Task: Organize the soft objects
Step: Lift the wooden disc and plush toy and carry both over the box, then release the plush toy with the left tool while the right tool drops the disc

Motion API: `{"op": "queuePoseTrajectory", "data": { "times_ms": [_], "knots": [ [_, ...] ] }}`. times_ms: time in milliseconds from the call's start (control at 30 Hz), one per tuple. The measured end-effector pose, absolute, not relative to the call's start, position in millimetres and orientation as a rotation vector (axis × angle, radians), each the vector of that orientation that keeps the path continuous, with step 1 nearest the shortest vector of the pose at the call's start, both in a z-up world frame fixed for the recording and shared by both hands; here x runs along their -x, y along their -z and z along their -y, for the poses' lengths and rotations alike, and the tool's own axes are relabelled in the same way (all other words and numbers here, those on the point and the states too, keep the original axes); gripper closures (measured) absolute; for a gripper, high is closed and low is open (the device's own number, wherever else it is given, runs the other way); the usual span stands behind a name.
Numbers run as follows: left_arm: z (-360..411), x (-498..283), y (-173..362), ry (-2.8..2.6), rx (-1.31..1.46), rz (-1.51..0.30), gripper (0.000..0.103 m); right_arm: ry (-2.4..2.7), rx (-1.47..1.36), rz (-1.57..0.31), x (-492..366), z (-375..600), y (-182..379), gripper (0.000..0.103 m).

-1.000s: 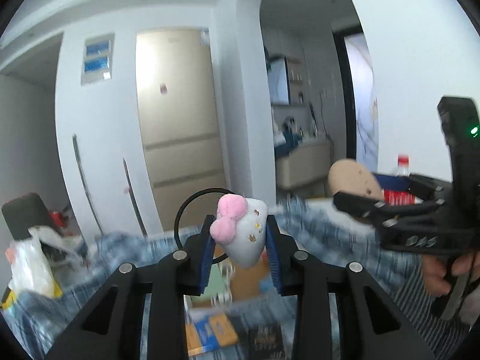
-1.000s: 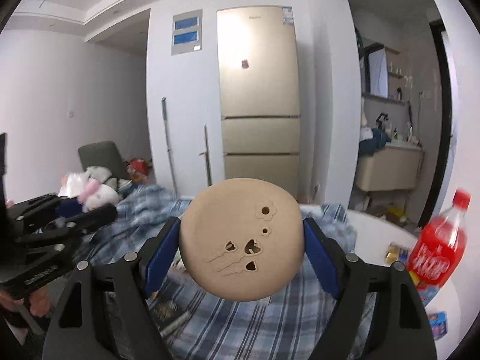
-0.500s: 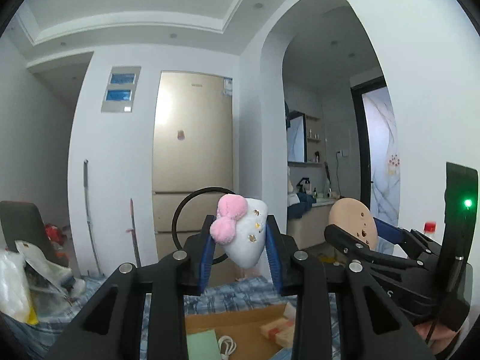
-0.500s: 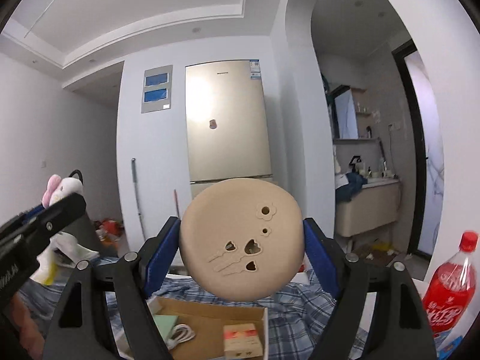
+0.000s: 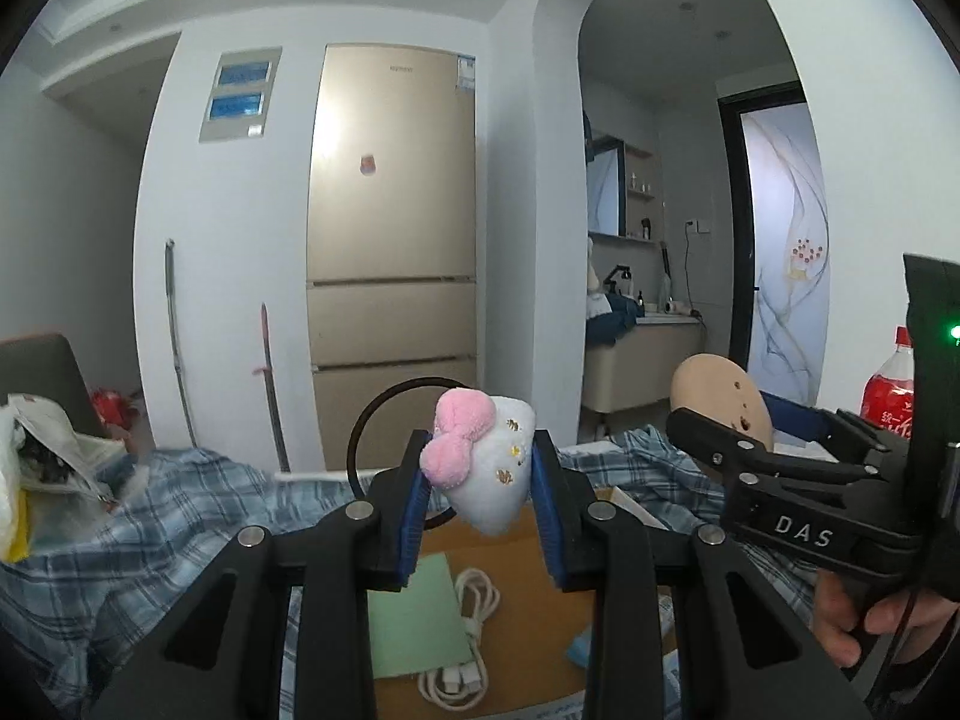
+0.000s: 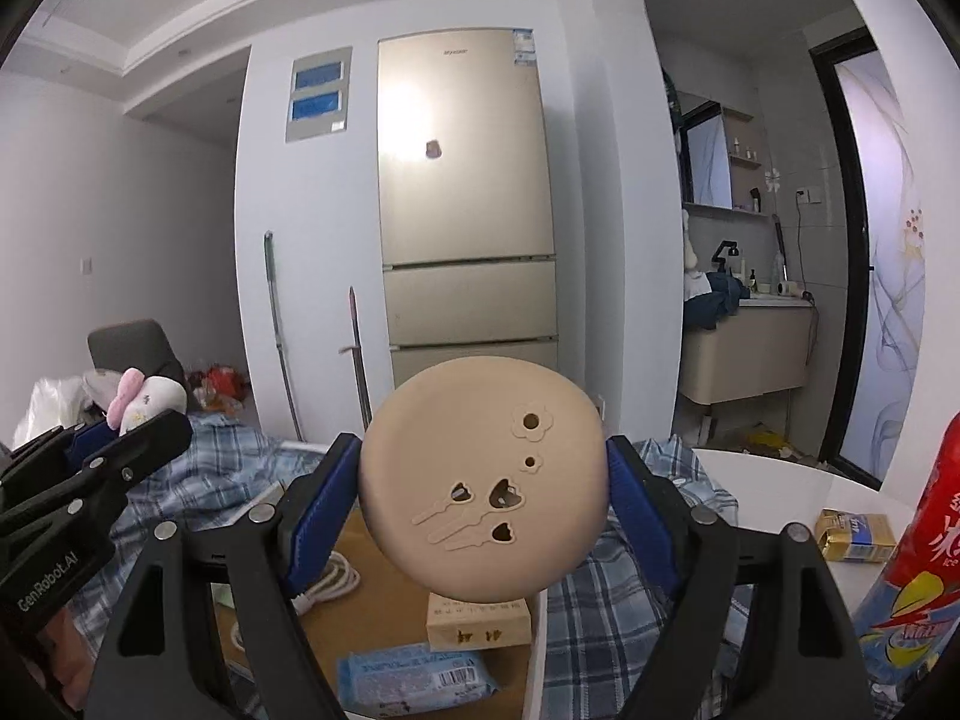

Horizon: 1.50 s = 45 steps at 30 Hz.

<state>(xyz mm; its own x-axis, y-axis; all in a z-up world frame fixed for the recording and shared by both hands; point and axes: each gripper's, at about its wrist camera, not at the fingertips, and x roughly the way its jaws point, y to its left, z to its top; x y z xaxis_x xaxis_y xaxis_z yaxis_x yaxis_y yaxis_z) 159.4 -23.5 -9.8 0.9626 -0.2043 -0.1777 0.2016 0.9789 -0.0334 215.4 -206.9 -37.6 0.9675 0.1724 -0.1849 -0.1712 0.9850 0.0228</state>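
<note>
Between the left gripper (image 5: 480,474) fingers sits a plush toy (image 5: 489,468), squeezed narrow, soft and light. Right gripper (image 6: 483,480) fingers, wider, clamp a tan round cushion (image 6: 483,471) at its edges, above the cardboard box (image 6: 384,606).
</note>
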Motion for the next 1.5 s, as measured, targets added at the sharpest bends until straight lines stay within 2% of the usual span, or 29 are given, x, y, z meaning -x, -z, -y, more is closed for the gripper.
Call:
{"op": "queuePoseTrajectory", "data": {
  "times_ms": [267, 500, 933, 967, 1100, 1500],
  "knots": [
    [7.9, -180.1, 19.0, 0.177, 0.102, -0.290, 0.069, -0.235, -0.017, -0.302, -234.5, 208.5, 46.2, 0.023],
    [16.2, -216.3, 47.1, 0.159, 0.066, -0.548, 0.069, -0.274, 0.040, -0.396, -240.5, 196.5, 59.9, 0.023],
    [18.1, -215.9, 51.1, 0.146, 0.058, -0.566, 0.069, -0.266, 0.068, -0.504, -251.8, 192.1, 71.6, 0.023],
    [17.9, -216.1, 50.8, 0.144, 0.058, -0.566, 0.065, -0.253, 0.076, -0.509, -252.6, 191.4, 72.4, 0.023],
    [15.7, -212.1, 47.3, 0.130, 0.065, -0.534, 0.031, -0.250, 0.070, -0.524, -255.0, 191.5, 74.1, 0.023],
    [1.7, -198.3, 31.5, 0.084, 0.111, -0.424, 0.031, -0.328, 0.118, -0.504, -252.5, 174.3, 74.1, 0.023]
  ]
}}
